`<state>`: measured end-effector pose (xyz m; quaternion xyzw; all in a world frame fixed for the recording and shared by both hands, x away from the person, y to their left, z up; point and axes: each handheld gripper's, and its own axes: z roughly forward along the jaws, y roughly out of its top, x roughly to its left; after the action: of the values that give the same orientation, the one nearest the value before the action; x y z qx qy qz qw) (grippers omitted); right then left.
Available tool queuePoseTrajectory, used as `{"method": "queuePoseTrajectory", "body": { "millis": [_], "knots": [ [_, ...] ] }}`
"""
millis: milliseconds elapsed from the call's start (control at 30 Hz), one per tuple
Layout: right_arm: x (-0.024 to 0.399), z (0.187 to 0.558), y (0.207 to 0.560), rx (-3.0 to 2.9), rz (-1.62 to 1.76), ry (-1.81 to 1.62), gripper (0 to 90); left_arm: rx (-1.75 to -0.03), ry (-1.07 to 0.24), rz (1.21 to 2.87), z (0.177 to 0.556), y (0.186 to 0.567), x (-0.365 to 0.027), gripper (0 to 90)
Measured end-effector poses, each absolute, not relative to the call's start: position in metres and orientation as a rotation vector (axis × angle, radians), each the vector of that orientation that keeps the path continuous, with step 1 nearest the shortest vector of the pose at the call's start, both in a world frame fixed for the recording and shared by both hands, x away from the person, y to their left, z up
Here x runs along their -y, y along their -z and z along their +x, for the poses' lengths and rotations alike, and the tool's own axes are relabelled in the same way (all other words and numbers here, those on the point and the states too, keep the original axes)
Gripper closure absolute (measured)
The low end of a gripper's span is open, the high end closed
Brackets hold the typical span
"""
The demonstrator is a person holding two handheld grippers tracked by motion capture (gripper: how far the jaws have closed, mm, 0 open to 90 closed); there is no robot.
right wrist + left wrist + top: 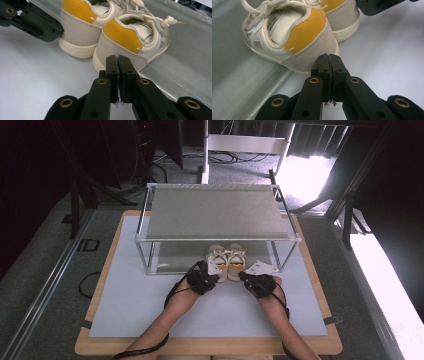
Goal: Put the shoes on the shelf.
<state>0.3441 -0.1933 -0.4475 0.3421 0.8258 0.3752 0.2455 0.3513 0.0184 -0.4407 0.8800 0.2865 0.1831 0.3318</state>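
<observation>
- Two small cream shoes (227,261) with yellow heel patches, centre of the high view, toes on the rack (218,238) base, heels on the white mat (150,295).
- Left gripper (329,57) and right gripper (117,58): jaws closed, empty, each behind a heel.
- Handling, judged: light, soft uppers, firm heel; grip the heel collar.

Both grippers' fingers (323,65) pressed together
</observation>
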Motion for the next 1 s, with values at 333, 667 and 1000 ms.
{"method": "queuePoseTrajectory", "body": {
  "millis": [333, 667, 1000],
  "knots": [
    [0.192, 0.363, 0.448, -2.251, 0.972, -1.028, 86.5, -0.694, -0.497, 2.307, 0.370, 0.444, -0.019, 87.7],
    [0.187, 0.379, 0.453, -2.221, 1.003, -1.021, 85.4, -0.668, -0.555, 2.326, 0.387, 0.447, -0.017, 87.6],
    [0.184, 0.393, 0.457, -2.221, 1.021, -1.007, 83.3, -0.690, -0.517, 2.339, 0.401, 0.451, -0.015, 82.1]
  ]
}}
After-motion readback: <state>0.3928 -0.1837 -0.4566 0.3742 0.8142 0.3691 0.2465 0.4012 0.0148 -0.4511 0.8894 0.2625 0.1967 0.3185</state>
